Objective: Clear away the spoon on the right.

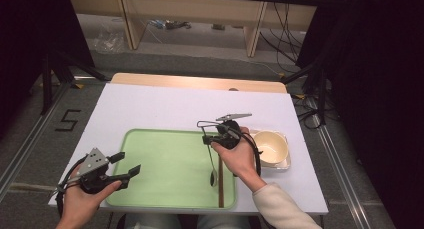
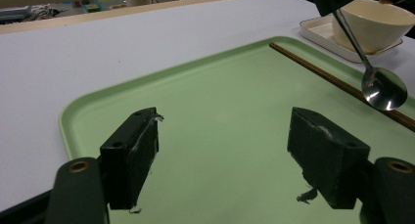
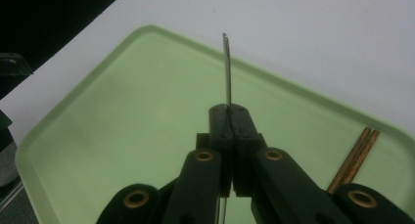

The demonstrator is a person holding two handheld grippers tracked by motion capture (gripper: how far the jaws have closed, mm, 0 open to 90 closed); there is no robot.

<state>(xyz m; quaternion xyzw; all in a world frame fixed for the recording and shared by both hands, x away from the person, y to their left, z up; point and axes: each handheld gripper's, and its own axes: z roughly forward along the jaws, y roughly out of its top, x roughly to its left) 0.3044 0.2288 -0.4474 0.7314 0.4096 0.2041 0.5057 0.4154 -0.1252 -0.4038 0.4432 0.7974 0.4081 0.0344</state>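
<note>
Across the high view's centre lies a white rectangular tabletop (image 1: 165,101), the largest surface, bearing a pale green rectangular plastic tray (image 1: 165,164) with rounded corners at about 6 o'clock of the table. At 3 o'clock of the tray, just beside its rim, sits a small white square dish (image 1: 286,161) holding a cream round ceramic bowl (image 1: 271,147). Next in size, the left gripper (image 1: 131,164), a black two-jaw tool topped by a grey three-cornered plate, hangs over the tray's 9 o'clock edge; in the left gripper view its pads (image 2: 131,155) stand wide apart with nothing but bare tray between them. The right gripper (image 1: 209,139) hovers over the tray near 2 o'clock; in the right gripper view its jaws are pressed fully together, pinching the thin handle of a polished metal spoon (image 3: 227,72), which rises edge-on toward 12 o'clock. In the high view the spoon hangs from those jaws toward 6 o'clock, its bowl (image 1: 213,177) low over the tray; whether it touches the tray cannot be told. A pair of dark brown wooden chopsticks (image 1: 220,189) lies flat inside the tray along its 3 o'clock rim, just beside the spoon's bowl.
</note>
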